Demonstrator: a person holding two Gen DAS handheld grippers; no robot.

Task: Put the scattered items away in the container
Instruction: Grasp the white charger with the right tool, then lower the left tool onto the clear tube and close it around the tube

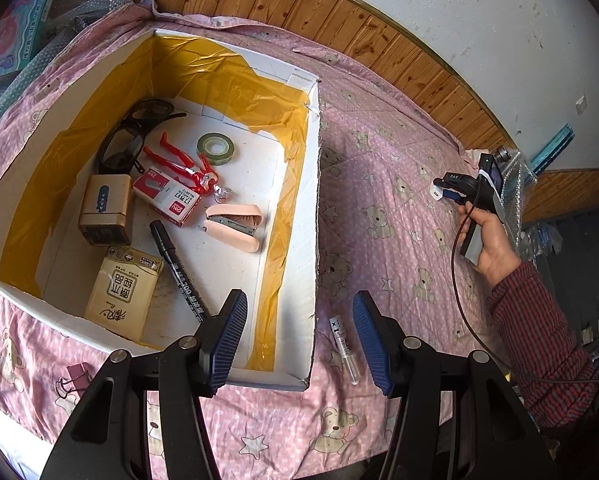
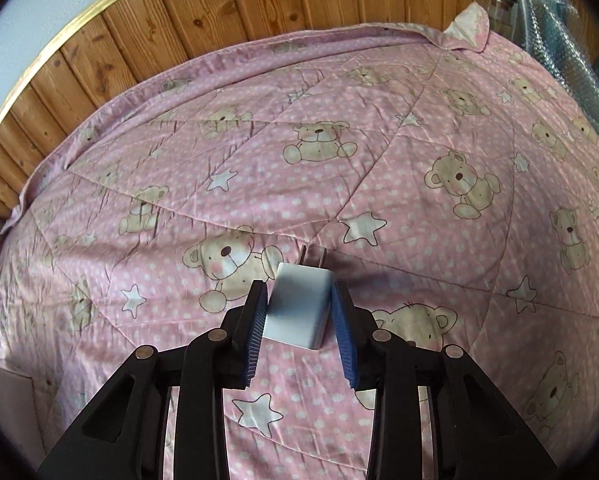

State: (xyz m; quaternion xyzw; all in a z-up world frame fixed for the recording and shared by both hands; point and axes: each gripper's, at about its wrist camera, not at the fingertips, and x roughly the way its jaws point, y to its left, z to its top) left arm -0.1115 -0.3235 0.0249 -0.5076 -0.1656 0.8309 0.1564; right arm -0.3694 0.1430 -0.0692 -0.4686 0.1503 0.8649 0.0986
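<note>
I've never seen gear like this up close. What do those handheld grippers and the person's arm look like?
Each gripper, left and right, has black angular linkage arms with silver pivot pins and two fingers faced with ribbed blue pads. A dark cable hangs from the right one. The sleeve is dark red with grey stripes.

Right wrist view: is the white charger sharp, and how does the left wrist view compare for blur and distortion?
Right wrist view: the white charger in the right claw is smeared; the quilt is slightly soft. Left wrist view: items in the box are crisp, fisheye bends the wall panelling, glare on the yellow tape lining.
</note>
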